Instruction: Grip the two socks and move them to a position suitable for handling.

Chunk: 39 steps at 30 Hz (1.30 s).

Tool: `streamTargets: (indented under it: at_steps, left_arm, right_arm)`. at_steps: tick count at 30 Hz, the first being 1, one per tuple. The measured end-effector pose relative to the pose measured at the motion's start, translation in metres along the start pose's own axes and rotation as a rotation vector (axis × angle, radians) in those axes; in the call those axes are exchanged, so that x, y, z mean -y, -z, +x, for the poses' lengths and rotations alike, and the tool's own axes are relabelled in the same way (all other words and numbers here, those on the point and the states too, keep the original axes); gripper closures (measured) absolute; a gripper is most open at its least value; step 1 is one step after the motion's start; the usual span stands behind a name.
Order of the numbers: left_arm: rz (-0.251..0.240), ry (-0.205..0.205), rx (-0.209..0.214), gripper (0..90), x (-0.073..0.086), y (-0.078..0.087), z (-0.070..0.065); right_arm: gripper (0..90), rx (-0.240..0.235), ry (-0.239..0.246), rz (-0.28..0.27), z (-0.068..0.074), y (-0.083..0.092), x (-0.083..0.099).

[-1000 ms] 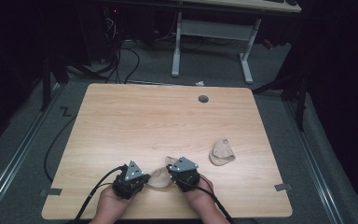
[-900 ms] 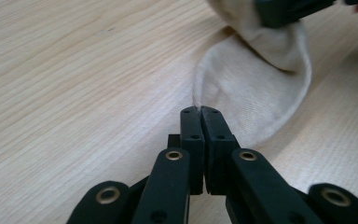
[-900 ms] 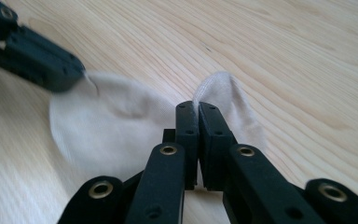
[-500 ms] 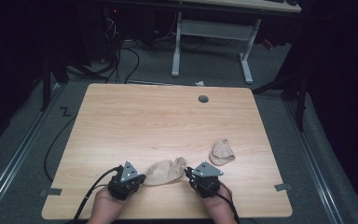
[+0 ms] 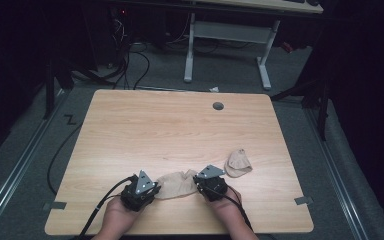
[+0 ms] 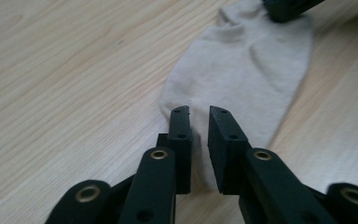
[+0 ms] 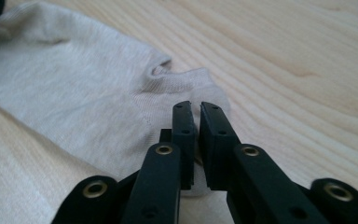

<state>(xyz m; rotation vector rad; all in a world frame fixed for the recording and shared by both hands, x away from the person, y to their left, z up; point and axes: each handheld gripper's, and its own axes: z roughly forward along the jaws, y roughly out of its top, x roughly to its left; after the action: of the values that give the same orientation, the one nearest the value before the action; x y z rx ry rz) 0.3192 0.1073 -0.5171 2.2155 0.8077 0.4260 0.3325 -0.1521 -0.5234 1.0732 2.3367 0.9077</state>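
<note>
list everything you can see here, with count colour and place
sock: 1, beige, spread flat near the table's front edge, between the two grippers
second sock: 1, beige, bunched, to the right of the flat one
table: 1, light wood, with a grey round cap near its far edge
desk frame: 1, white, on the floor behind the table
left gripper: 1, black, at the flat sock's near end, jaws just opening, slightly apart over the fabric
right gripper: 1, black, at the sock's other end, jaws narrowly apart
hands: 2, at the table's front edge
</note>
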Motion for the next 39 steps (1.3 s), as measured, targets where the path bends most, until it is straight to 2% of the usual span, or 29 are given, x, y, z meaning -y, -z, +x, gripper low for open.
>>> streamTargets:
  at_steps: [3, 4, 7, 13, 16, 17, 21, 22, 23, 25, 26, 27, 30, 32, 34, 35, 36, 37, 38, 39]
  left_arm:
    - [0.024, 0.033, -0.023, 80.7, 0.005, -0.003, 0.013]
    - [0.033, 0.045, -0.041, 80.7, 0.007, -0.004, 0.021]
    - [0.03, 0.061, -0.052, 80.2, 0.009, -0.005, 0.027]
    - [0.018, 0.052, -0.109, 77.9, 0.008, -0.01, 0.039]
    - [0.006, 0.064, -0.111, 74.7, 0.008, -0.011, 0.043]
    - [0.002, 0.065, -0.109, 72.3, 0.008, -0.009, 0.043]
    - [-0.062, 0.085, -0.099, 62.4, 0.005, 0.004, 0.043]
    - [-0.075, 0.091, -0.096, 59.5, 0.005, 0.008, 0.044]
    - [-0.083, 0.096, -0.093, 59.5, 0.006, 0.011, 0.045]
    - [-0.084, 0.098, -0.09, 58.5, 0.007, 0.014, 0.046]
    - [-0.082, 0.102, -0.086, 57.7, 0.01, 0.016, 0.048]
    - [-0.082, 0.102, -0.086, 57.4, 0.01, 0.016, 0.048]
    - [-0.082, 0.11, -0.075, 56.7, 0.011, 0.019, 0.049]
    - [-0.089, 0.114, -0.068, 56.6, 0.012, 0.021, 0.05]
    - [-0.089, 0.114, -0.066, 56.4, 0.013, 0.022, 0.05]
    - [-0.089, 0.114, -0.066, 56.4, 0.013, 0.022, 0.05]
    - [-0.091, 0.117, -0.067, 56.4, 0.013, 0.023, 0.051]
    - [-0.091, 0.117, -0.067, 56.4, 0.013, 0.023, 0.051]
    - [-0.092, 0.12, -0.066, 56.4, 0.014, 0.023, 0.051]
    - [-0.092, 0.12, -0.066, 56.4, 0.014, 0.023, 0.051]
  right_arm:
    - [86.1, -0.008, 0.004, 0.0, 0.002, -0.001, 0.001]
    - [86.2, -0.012, 0.014, -0.002, 0.003, -0.003, 0.0]
    - [86.1, -0.016, 0.017, -0.005, 0.004, -0.006, -0.003]
    - [85.9, -0.018, 0.035, -0.014, 0.007, -0.019, -0.014]
    - [85.3, -0.022, 0.033, -0.016, 0.005, -0.024, -0.018]
    - [84.0, -0.021, 0.029, -0.016, 0.005, -0.024, -0.019]
    - [77.5, -0.026, -0.019, -0.09, -0.004, -0.005, -0.019]
    - [75.9, -0.005, -0.051, -0.118, -0.015, 0.008, -0.015]
    - [75.9, -0.005, -0.051, -0.118, -0.015, 0.008, -0.015]
    - [75.0, 0.025, -0.074, -0.131, -0.027, 0.017, -0.009]
    - [74.3, 0.066, -0.094, -0.127, -0.04, 0.024, -0.001]
    - [74.3, 0.066, -0.094, -0.127, -0.04, 0.024, -0.001]
    - [74.6, 0.118, -0.14, -0.13, -0.059, 0.033, 0.009]
    - [78.7, 0.155, -0.165, -0.13, -0.071, 0.039, 0.014]
    - [87.9, 0.202, -0.211, -0.134, -0.089, 0.046, 0.021]
    - [87.9, 0.202, -0.211, -0.134, -0.089, 0.046, 0.021]
    - [90.0, 0.235, -0.23, -0.123, -0.1, 0.048, 0.024]
    - [90.0, 0.235, -0.23, -0.123, -0.1, 0.048, 0.024]
    - [90.0, 0.265, -0.245, -0.106, -0.11, 0.048, 0.027]
    - [90.0, 0.265, -0.245, -0.106, -0.11, 0.048, 0.027]
